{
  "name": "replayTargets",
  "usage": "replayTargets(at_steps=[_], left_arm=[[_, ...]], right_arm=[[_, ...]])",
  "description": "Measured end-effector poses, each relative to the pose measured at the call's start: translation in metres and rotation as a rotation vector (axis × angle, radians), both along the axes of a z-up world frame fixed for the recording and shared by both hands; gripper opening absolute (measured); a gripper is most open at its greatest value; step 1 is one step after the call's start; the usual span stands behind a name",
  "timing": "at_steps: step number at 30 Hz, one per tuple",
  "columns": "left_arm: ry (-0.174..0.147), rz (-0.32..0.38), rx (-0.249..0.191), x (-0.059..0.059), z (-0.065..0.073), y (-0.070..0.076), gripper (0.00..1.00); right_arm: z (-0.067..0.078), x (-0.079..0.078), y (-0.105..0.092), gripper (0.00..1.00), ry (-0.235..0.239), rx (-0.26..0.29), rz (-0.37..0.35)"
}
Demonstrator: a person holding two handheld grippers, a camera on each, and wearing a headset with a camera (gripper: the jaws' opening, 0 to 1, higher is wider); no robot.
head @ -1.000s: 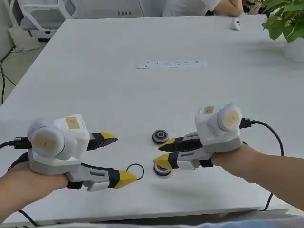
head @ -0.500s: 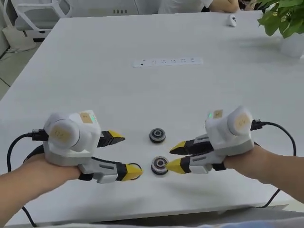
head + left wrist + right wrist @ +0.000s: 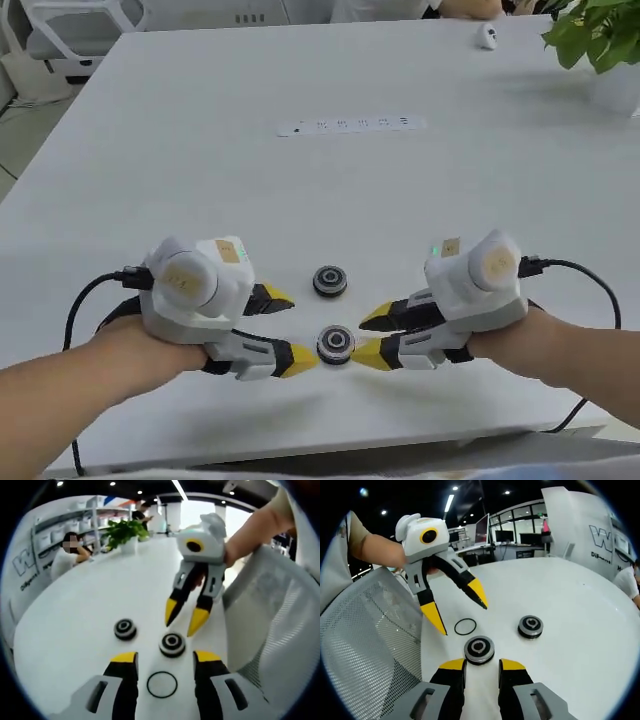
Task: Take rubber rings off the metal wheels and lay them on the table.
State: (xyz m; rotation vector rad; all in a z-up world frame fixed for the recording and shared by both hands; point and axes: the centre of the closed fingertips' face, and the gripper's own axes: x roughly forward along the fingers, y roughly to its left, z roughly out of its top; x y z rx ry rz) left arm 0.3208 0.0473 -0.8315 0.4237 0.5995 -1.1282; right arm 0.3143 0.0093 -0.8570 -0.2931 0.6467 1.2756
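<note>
While both gape empty, left gripper [image 3: 295, 329] has neared wheel [image 3: 335, 342] and right gripper [image 3: 364, 335].

White table [image 3: 300, 190], power strip [image 3: 345, 125], potted plant [image 3: 590, 35], mesh chair [image 3: 365, 630]

Large letter "W" on the white wall [image 3: 570, 520] beyond the table [image 3: 570, 595], right gripper view; the smaller print beneath it begins "Di", remainder illegible. Left gripper view: a "W" on the white wall [image 3: 21, 565] beyond the table, underlying line unreadable.
</note>
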Motion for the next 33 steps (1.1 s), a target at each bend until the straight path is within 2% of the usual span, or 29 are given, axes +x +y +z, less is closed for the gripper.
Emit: replayTargets(at_steps=[9,16,22,24,30,33], left_arm=[[0.015,-0.023,0.000,-0.002,-0.007,-0.016,0.35],[0.032,-0.023,-0.007,-0.003,-0.012,-0.023,0.29],[0.039,-0.028,0.008,-0.003,-0.018,-0.028,0.22],[0.028,-0.030,0.003,-0.002,-0.018,-0.030,0.22],[0.031,-0.011,-0.007,-0.001,-0.018,-0.032,0.18],[0.022,0.024,-0.014,0.003,-0.018,-0.031,0.14]], right_arm=[[-0.006,-0.003,0.003,0.21,-0.005,-0.020,0.026],[-0.007,-0.003,0.004,0.20,-0.006,-0.018,0.031],[-0.009,-0.004,0.005,0.19,-0.005,-0.017,0.033],[-0.009,-0.004,0.005,0.19,-0.003,-0.016,0.032],[-0.009,-0.001,0.006,0.17,-0.005,-0.007,0.020],[-0.011,-0.001,0.006,0.15,-0.007,-0.013,0.021]])
